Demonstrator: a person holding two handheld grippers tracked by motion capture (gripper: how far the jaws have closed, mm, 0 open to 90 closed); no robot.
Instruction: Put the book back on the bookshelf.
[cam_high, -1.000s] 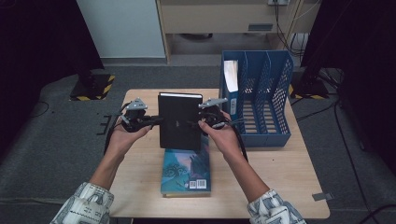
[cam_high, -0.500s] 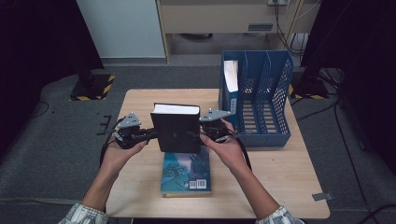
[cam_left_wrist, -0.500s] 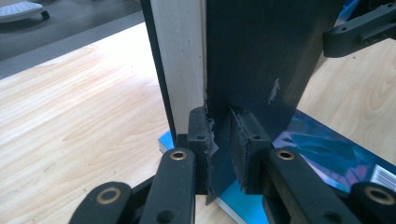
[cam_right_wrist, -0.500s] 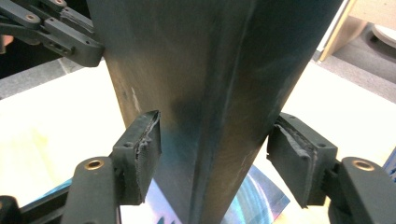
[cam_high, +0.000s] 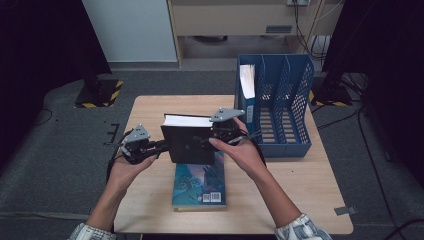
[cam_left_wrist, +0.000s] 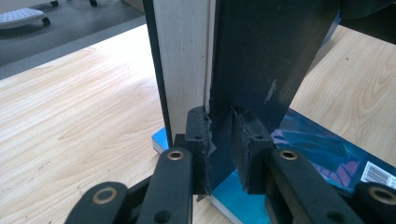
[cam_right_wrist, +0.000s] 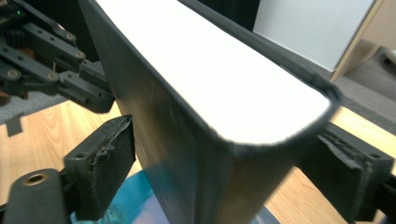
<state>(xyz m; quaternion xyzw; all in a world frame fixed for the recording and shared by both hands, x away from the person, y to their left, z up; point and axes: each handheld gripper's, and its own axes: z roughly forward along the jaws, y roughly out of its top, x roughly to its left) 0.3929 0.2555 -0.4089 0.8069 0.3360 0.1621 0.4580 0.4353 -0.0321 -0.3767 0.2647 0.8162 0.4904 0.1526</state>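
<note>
The wooden surface carries a blue file rack at its right side, with three slots; a white-edged volume already stands in the slot nearest the middle of the surface, and the other two look free. That suggests the work in hand is shelving books in the rack, with one in, one in the air and one waiting.

The black book is held upright above the middle of the surface, page edges up, between the two grippers and not yet over the rack. Under it, flat on the wood, lies the blue paperback, barcode toward the person, untouched.

The left hand-held gripper is clenched on the black book: in the left gripper view its pads pinch the dark cover alone, just beside the page block (a thin hold for a heavy book). The right hand-held gripper has just been opening; in the right gripper view its pads stand clear on either side of the book's corner, with the book between them but not pressed.

So my reading is roughly a third done. Still left: a firm regrip on the right, carrying the black book across into a free slot, then the same for the paperback.
</note>
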